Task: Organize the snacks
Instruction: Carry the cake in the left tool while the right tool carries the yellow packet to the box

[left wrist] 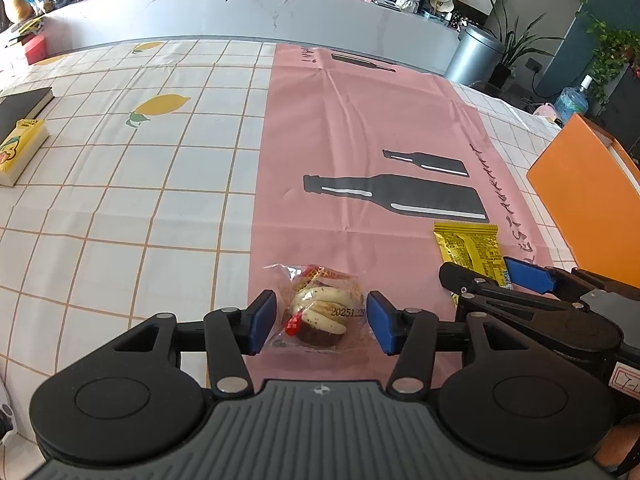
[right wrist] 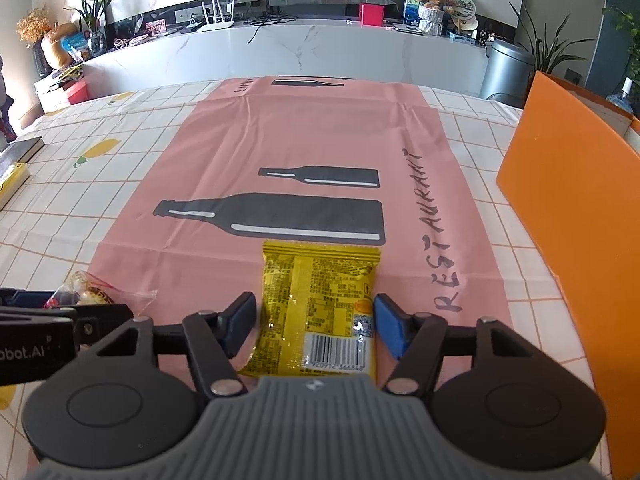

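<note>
A clear-wrapped pastry [left wrist: 326, 312] lies on the pink mat [left wrist: 360, 120], between the blue pads of my left gripper [left wrist: 322, 318]. The pads stand on either side of it, open, just touching the wrapper's edges. A yellow snack packet [right wrist: 320, 308] lies flat on the pink mat [right wrist: 320, 140] between the pads of my right gripper [right wrist: 316, 322], which is open around it. The packet also shows in the left wrist view [left wrist: 472, 252], with the right gripper [left wrist: 496, 276] over its near end. The pastry shows at the left of the right wrist view [right wrist: 90, 294].
An orange box [left wrist: 588, 200] stands at the table's right edge, also in the right wrist view [right wrist: 568, 208]. A black book [left wrist: 24, 104] and a yellow pack [left wrist: 20, 150] lie at the far left. The checked tablecloth [left wrist: 140, 200] covers the table.
</note>
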A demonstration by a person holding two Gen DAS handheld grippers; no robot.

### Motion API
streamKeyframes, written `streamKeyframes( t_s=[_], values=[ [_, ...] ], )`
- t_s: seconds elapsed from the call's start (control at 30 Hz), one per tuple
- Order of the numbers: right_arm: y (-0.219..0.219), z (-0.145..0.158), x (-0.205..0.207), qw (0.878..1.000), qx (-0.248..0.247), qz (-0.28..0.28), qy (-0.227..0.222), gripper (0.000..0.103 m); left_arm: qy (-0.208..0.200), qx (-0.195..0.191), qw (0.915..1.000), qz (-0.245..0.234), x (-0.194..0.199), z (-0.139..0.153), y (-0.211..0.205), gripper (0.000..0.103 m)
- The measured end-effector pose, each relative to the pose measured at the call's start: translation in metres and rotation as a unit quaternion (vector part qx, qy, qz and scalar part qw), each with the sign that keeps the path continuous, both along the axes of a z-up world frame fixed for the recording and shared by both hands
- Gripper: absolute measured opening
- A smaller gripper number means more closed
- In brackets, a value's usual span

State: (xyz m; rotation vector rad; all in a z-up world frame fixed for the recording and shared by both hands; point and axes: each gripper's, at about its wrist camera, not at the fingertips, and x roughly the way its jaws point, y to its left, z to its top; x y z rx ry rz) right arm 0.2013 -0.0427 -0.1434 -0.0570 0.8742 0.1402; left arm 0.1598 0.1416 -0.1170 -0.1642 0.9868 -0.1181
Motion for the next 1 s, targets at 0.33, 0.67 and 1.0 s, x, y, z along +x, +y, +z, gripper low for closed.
streamKeyframes(
  t_s=[0.33, 0.67, 1.0],
  values=[
    [0.011, 0.006, -0.004, 0.999, -0.016, 0.045, 0.017, 0.049, -0.004, -0.013, 0.9999, -0.005, -0.001, 0.000, 0.003, 0.053],
    [0.001, 0.044, -0.011, 0.995, -0.023, 0.098, 0.017, 0.049, -0.025, -0.035, 0.9990, -0.016, -0.006, 0.024, -0.008, 0.048],
    [-0.047, 0.084, -0.018, 0.993, -0.019, 0.112, 0.029, 0.049, -0.040, -0.052, 0.9970, -0.040, -0.013, 0.069, -0.047, 0.048]
  ],
)
